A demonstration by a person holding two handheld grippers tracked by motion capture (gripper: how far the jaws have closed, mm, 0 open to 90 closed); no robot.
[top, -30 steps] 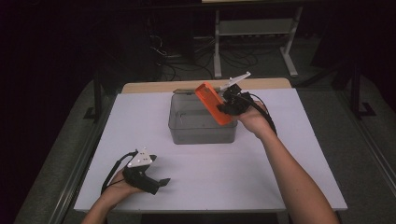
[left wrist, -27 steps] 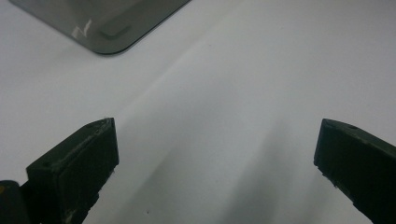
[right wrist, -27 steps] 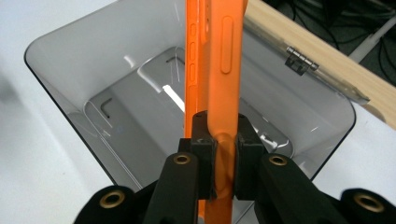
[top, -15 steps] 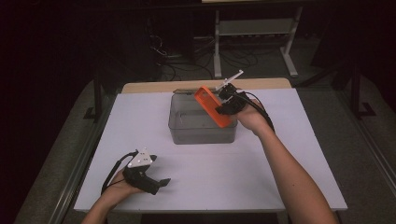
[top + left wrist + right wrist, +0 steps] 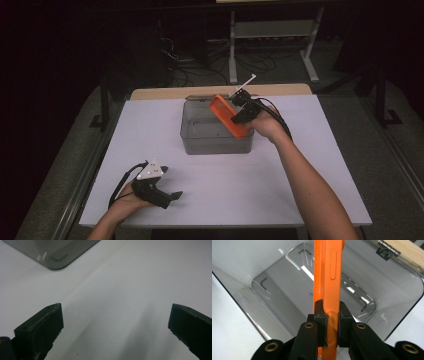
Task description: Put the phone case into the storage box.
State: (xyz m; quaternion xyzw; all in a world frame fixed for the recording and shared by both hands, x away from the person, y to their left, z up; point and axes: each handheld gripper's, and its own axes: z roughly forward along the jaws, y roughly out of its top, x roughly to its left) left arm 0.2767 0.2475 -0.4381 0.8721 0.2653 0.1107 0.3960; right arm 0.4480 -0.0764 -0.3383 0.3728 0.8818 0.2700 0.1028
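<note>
Orange phone case [image 5: 329,272] clamped in right tongs [image 5: 331,322] above empty grey bin [image 5: 200,140], left tongs [image 5: 115,322] apart.

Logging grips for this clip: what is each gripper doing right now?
Left gripper: open, holding nothing, low over the white table.
Right gripper: shut on the orange phone case, above the grey bin.

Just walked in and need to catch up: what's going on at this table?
A person works with a gripper in each hand. The right gripper is shut on a flat orange case, held tilted over the open top of a clear grey bin at the middle of the white table. The bin looks empty inside, so the case has not gone in yet. The left gripper rests on the table near the person, jaws open with nothing between them.
</note>
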